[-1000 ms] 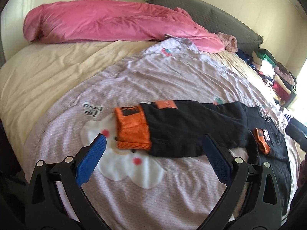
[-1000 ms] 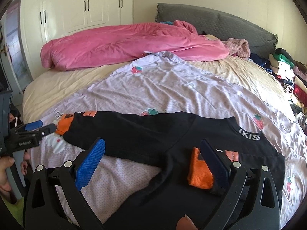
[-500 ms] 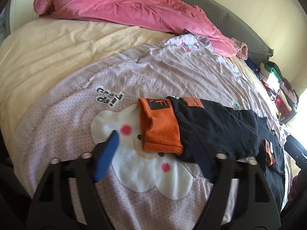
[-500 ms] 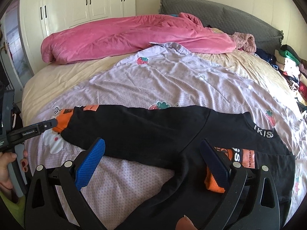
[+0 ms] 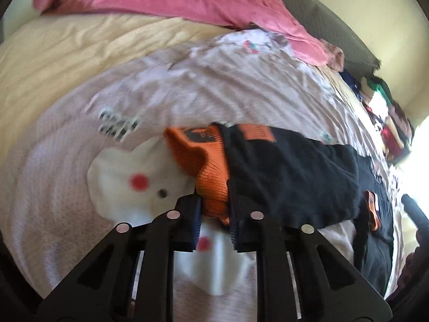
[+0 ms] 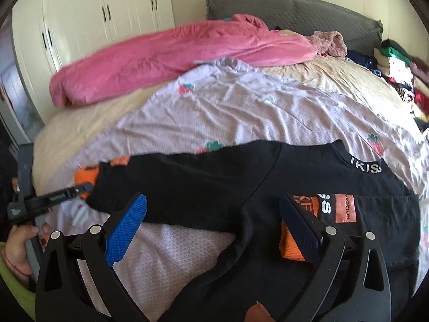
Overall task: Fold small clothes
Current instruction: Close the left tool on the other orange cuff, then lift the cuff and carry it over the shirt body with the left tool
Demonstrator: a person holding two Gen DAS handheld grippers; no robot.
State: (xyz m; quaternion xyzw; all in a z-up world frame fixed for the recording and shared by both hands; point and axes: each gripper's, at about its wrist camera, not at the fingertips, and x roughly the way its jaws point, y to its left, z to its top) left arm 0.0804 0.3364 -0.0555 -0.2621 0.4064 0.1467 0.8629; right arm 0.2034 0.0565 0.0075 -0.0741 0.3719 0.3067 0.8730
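Left gripper (image 5: 214, 212) has just been closing, jaws pinched on orange cuff (image 5: 211, 185) of one black top (image 6: 241, 187) spread flat on lilac sheet (image 6: 228, 112) on bed. Right gripper (image 6: 211, 220) jaws wide, holding nothing, second orange cuff (image 6: 291, 244) beside right pad. Farther: one pink duvet (image 6: 174, 53), clothes pile (image 6: 396, 72) at right edge, grey headboard (image 6: 295, 10).

My left wrist view is smeared throughout; the lettering on the lilac sheet (image 5: 118, 127) and on the orange cuff (image 5: 203, 158) can't be read. The cuff's near edge disappears between my left tongs (image 5: 214, 222). In the right wrist view, my right tongs' far pad (image 6: 300, 230) covers part of the other orange cuff (image 6: 291, 244), and the black garment (image 6: 214, 182) runs off the bottom edge. The clothes pile (image 6: 399, 77) is too small to sort out.
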